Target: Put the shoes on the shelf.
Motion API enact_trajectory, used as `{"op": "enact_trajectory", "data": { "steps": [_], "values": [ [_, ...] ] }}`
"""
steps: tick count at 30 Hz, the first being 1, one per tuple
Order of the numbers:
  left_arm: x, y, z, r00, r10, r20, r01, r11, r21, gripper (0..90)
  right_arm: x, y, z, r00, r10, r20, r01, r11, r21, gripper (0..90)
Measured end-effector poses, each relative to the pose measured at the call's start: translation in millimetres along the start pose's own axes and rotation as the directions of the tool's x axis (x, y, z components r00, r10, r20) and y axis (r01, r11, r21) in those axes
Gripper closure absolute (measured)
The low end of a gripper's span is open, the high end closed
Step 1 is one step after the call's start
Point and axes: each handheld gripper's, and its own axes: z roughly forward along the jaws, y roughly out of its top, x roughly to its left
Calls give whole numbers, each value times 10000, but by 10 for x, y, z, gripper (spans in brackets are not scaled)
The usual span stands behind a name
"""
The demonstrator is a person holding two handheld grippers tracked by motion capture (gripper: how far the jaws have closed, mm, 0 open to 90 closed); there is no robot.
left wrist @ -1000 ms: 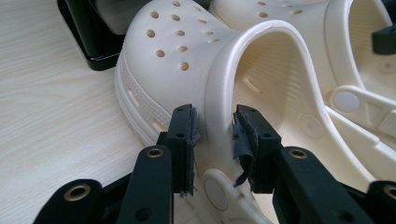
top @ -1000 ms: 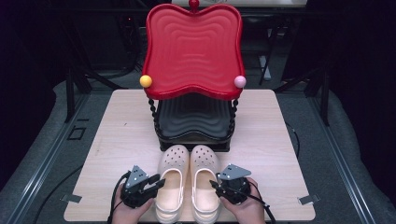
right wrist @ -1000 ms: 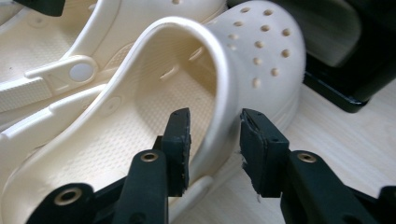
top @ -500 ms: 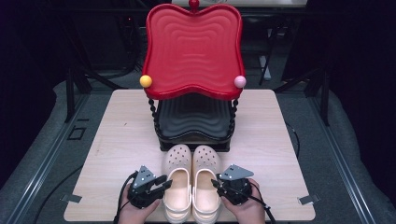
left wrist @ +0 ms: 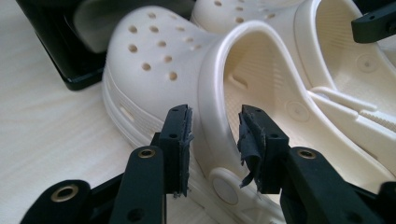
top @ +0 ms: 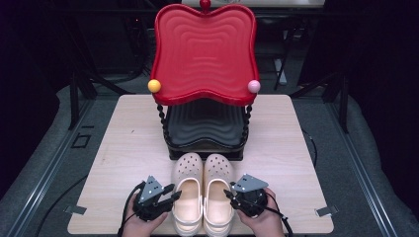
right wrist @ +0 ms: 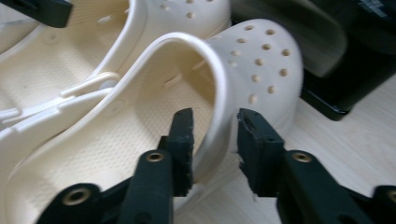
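Two cream clogs stand side by side, toes pointing away, at the table's near edge: the left clog (top: 188, 190) and the right clog (top: 219, 190). My left gripper (top: 171, 192) comes in at the left clog's outer side. In the left gripper view its jaws (left wrist: 214, 126) straddle that clog's side wall (left wrist: 212, 84); they have just been opening and the pads stand slightly off the wall. My right gripper (top: 229, 189) mirrors this at the right clog (right wrist: 261, 60). Its jaws (right wrist: 215, 128) have also just been opening, with the rim between them and a gap showing.
Behind the clogs stands a two-tier rack with a wavy red top tray (top: 205, 54) and a black lower tray (top: 205, 126), almost touching the toes. A yellow ball (top: 154, 86) and a pink ball (top: 254, 86) cap its posts. Bare wooden table (top: 123, 148) lies on both sides.
The left clog has shifted right to lie straight against the right clog, with the left gripper following a little. The right gripper has stayed in place.
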Motion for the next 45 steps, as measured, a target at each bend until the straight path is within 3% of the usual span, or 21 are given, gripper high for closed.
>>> {"op": "enact_trajectory", "data": {
  "steps": [2,7,11,14,15,18,20,22,24,29,30,34,36,37,38,41,42,45],
  "values": [
    [18,44,-38,9999,147,12,-147,9999,22,621,-6,34,-24,9997,-222,-31,222,9997,29,619],
    [40,140,-102,9982,575,-172,-574,9983,93,640,52,147,-102,9922,-1153,484,1158,9932,-80,603],
    [5,202,-92,9923,1204,-292,-1196,9925,270,597,133,220,-158,9692,-2212,1083,2213,9751,113,599],
    [-29,255,-84,9838,1749,-393,-1738,9844,289,585,158,271,-180,9650,-2429,990,2421,9700,194,654],
    [-43,284,-75,9782,2022,-472,-2009,9791,304,581,164,288,-177,9657,-2428,920,2414,9701,257,664],
    [-64,347,-37,9686,2419,-573,-2392,9697,497,577,168,326,-158,9562,-2758,979,2730,9611,413,697],
    [-66,384,1,9643,2579,-604,-2545,9652,596,580,159,348,-140,9532,-2863,970,2829,9580,478,715],
    [-69,413,42,9638,2614,-529,-2573,9636,732,611,156,361,-114,9536,-2878,888,2840,9573,540,720],
    [-91,427,76,9638,2637,-384,-2601,9622,805,638,169,369,-89,9484,-3053,858,3000,9514,693,726],
    [-174,422,148,9425,3295,-555,-3220,9401,1118,668,215,350,-1,9315,-3537,843,3452,9331,1003,737],
    [-186,421,159,9353,3479,-650,-3385,9329,1229,674,220,347,11,9281,-3615,890,3522,9300,1049,742],
    [-201,388,221,9252,3707,-813,-3571,9229,1440,692,234,323,71,9153,-3892,1042,3759,9180,1268,761],
    [-202,362,244,9177,3857,-955,-3696,9168,1512,700,225,307,95,9157,-3859,1123,3723,9197,1250,774],
    [-201,356,249,9145,3906,-1052,-3737,9153,1502,718,216,297,114,9207,-3750,1084,3630,9246,1159,778],
    [-196,356,250,9138,3918,-1072,-3744,9148,1517,731,207,302,112,9170,-3834,1103,3691,9203,1297,779],
    [-193,365,259,9161,3864,-1070,-3691,9170,1512,738,197,295,139,9278,-3581,1047,3466,9311,1133,781],
    [-200,369,264,9168,3847,-1076,-3675,9178,1501,739,194,299,144,9270,-3605,1035,3486,9299,1173,781],
    [-212,380,265,9062,4064,-1164,-3882,9090,1515,767,202,292,170,9299,-3507,1112,3396,9344,1075,790]
  ]
}}
